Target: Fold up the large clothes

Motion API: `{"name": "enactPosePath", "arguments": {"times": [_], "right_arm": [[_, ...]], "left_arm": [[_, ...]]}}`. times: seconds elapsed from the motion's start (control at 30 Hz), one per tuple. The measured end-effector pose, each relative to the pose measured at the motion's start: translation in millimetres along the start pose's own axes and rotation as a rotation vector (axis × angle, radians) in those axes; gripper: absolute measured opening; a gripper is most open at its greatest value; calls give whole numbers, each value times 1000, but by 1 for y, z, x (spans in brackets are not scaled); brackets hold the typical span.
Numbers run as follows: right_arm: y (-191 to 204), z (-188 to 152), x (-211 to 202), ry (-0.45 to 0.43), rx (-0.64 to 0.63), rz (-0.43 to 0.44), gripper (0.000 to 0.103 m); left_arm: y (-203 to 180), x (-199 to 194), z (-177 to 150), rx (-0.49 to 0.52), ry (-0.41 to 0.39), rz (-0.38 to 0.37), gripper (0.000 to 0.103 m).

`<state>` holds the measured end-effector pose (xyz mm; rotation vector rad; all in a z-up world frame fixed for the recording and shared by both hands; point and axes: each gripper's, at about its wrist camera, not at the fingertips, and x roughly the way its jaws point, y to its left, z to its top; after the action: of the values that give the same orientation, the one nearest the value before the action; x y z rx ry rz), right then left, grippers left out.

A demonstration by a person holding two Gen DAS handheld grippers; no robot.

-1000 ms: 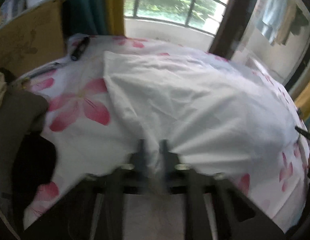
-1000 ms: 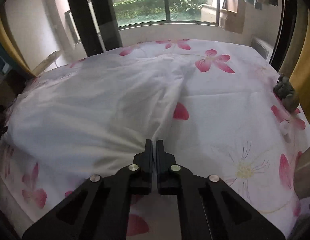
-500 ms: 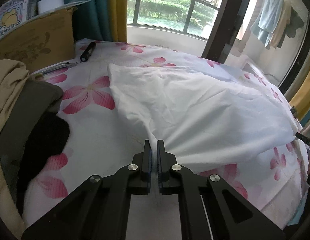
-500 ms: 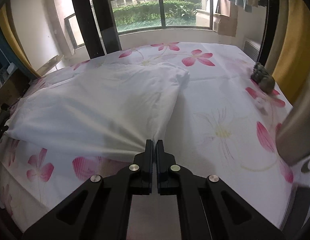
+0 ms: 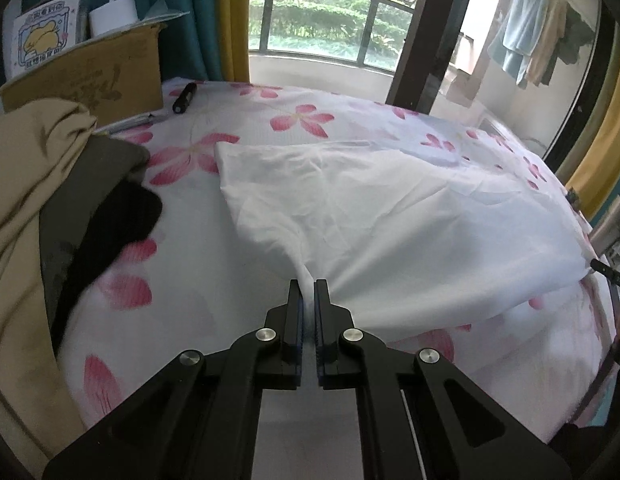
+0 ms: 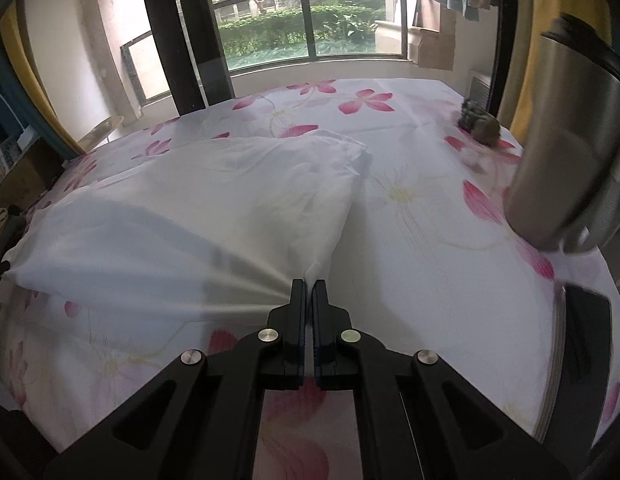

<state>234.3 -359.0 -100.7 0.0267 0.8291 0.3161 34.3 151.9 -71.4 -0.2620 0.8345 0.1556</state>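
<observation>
Two wrist views look down over a bed with a flowered sheet (image 5: 197, 248). In the left wrist view, a heap of tan, grey and black clothes (image 5: 49, 200) lies far left of the tool, with a cardboard box (image 5: 89, 76) and a black pen-like object (image 5: 184, 98) beyond it. The left gripper (image 5: 308, 282) has its jaws closed tight on a bunched corner of a white garment (image 5: 390, 216), which spreads ahead and to the right of the fingers across the bed. In the right wrist view, the same white garment (image 6: 197, 208) fans out ahead and to the left of the right gripper (image 6: 308, 281), whose jaws are pinched shut on another corner of it. To the right of this tool stands a blurred metal cylinder (image 6: 566, 152), and far ahead on the right a small dark crumpled thing (image 6: 480, 120) rests on the sheet.
</observation>
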Motion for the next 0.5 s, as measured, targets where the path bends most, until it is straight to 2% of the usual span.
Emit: {"name": "enactPosePath", "arguments": {"times": [0.33,0.4,0.43,0.5], "right_arm": [[-6,-21,1,24,23,-63,4],[-5,-17,0,42,18,-87,14],[-4,-15,-1,47,12,-108,24],[-3,-11,-7,39,4,-146,32]], "left_arm": [[2,10,-25,-17,53,13,6],[1,9,-23,-19,62,19,6],[0,9,-22,-18,66,26,8],[-2,7,-20,-15,59,54,15]]}}
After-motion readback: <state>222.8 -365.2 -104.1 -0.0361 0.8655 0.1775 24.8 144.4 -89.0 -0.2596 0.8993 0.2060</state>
